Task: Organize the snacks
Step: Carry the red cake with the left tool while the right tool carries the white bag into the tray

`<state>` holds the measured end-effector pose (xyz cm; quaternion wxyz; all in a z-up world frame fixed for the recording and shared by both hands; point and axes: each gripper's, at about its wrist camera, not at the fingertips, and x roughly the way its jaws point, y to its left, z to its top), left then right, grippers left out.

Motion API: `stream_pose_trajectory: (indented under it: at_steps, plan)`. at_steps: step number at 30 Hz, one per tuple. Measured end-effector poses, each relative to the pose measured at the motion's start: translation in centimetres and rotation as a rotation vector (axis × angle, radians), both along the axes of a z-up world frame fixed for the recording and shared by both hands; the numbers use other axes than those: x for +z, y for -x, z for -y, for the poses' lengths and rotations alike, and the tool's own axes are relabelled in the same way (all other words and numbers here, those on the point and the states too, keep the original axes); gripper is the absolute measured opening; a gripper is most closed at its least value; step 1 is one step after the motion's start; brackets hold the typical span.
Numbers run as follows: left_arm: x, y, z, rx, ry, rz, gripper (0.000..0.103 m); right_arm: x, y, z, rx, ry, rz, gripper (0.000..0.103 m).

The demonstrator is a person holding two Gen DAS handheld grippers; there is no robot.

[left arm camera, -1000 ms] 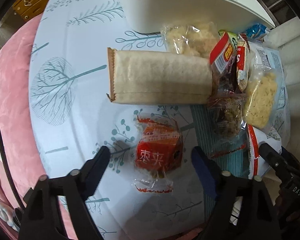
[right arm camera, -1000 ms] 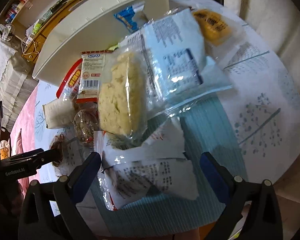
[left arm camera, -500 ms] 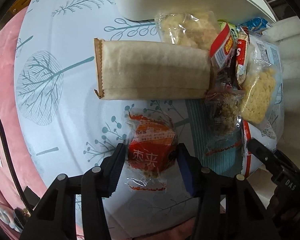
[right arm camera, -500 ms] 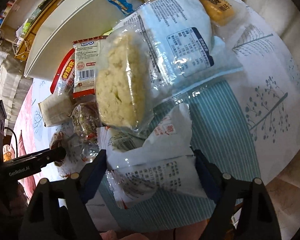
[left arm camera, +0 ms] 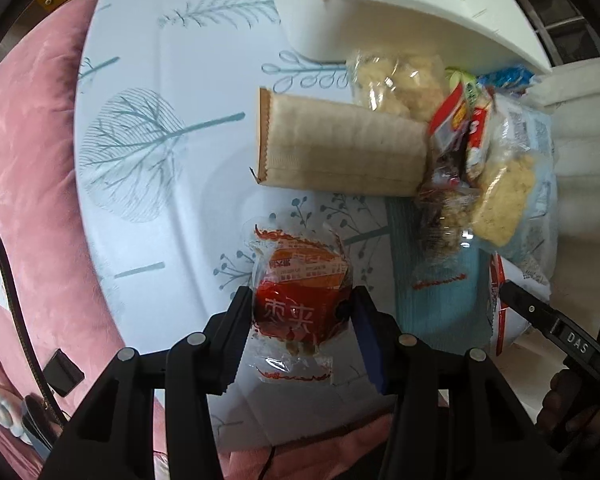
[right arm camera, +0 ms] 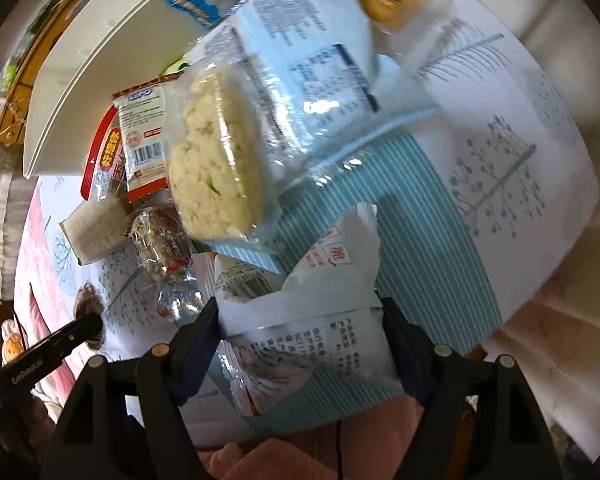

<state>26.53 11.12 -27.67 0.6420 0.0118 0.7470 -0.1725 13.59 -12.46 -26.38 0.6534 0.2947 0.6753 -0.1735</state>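
Two claws, left claw pinching red snack packet, right claw pinching white snack bag.

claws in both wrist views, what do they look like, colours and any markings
Both are black plastic with round silver rivets and dark blue pads on the fingertips. The left claw shows white "GenRobot.AI" lettering in the right wrist view; the right claw shows "DAS" in the left wrist view. A thin black cable trails left.
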Motion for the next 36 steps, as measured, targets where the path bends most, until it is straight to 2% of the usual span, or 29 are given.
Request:
stream_pose_trajectory:
  at_steps: [8, 13, 16, 21, 27, 36]
  plan:
    - [5.5, -1.0, -0.5, -0.003, 0.074, 0.064, 0.048, 4.5, -1.3, 0.6, 0.015, -0.004, 0.061, 0.077]
    - [10.3, -1.1, 0.6, -0.023, 0.155, 0.090, 0.049, 8.6, -3.2, 1.3, 0.028, -0.018, 0.144, 0.077]
    - [12.9, -2.1, 1.3, -0.037, 0.172, 0.129, 0.049, 10.6, -3.8, 2.1, 0.037, -0.047, 0.205, 0.077]
    - [16.0, -3.7, 2.7, -0.035, 0.175, 0.208, 0.049, 13.5, -5.3, 2.9, 0.081, -0.028, 0.326, 0.077]
    - [18.0, -5.9, 4.7, 0.002, 0.172, 0.267, 0.049, 17.3, -7.9, 4.1, 0.130, 0.000, 0.471, 0.077]
    - [18.6, -9.2, 7.7, 0.088, 0.175, 0.349, 0.049, 18.1, -13.2, 6.8, 0.182, 0.008, 0.618, 0.077]
